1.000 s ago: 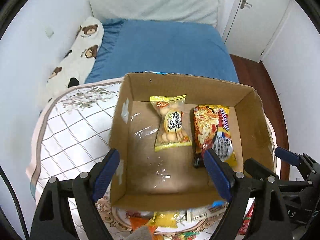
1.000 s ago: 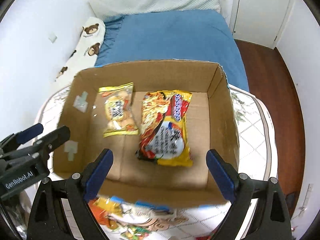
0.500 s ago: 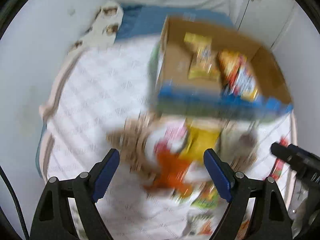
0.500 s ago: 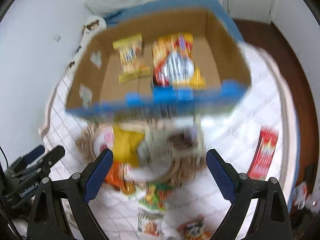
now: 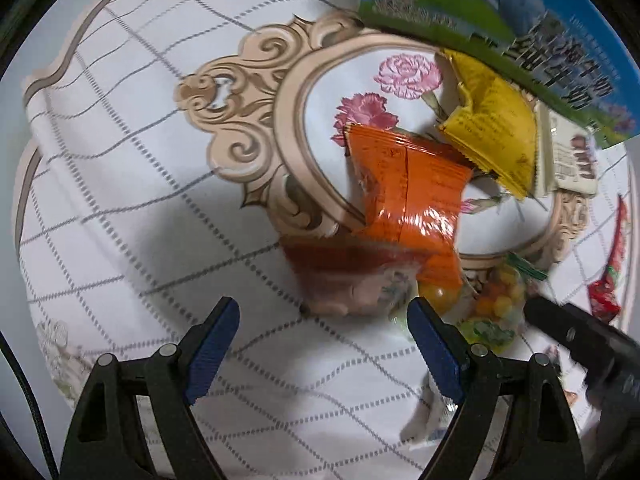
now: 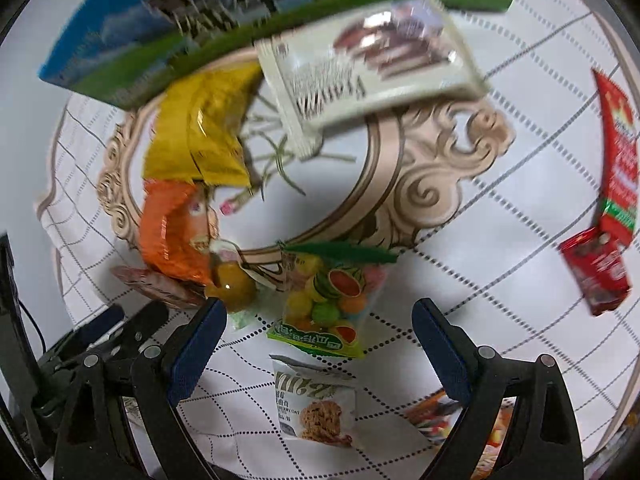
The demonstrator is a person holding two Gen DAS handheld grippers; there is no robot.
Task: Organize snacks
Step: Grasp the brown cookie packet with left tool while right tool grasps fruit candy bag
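Snack packets lie scattered on a patterned cloth. In the left wrist view my left gripper [image 5: 322,326] hangs open just above a dark red packet [image 5: 348,276], with an orange packet [image 5: 408,188] and a yellow packet [image 5: 492,120] beyond it. In the right wrist view my right gripper [image 6: 320,326] stands open over a fruit-candy bag [image 6: 328,300]; a white oat-cookie packet [image 6: 314,402] lies nearer the camera. A white wafer packet [image 6: 368,68] leans on the printed wall of the box [image 6: 160,28]. Nothing is held by either gripper.
A red packet [image 6: 616,152] and a smaller dark red one [image 6: 596,272] lie at the right of the cloth. The box's blue-green side [image 5: 520,36] runs along the top. Bare cloth [image 5: 140,200] spreads to the left. The other gripper's black body [image 5: 584,344] shows at lower right.
Both grippers have swung away from the open box, dropped toward the cloth and tilted downward, so the loose packets now fill both views. Their jaws have stayed equally wide.
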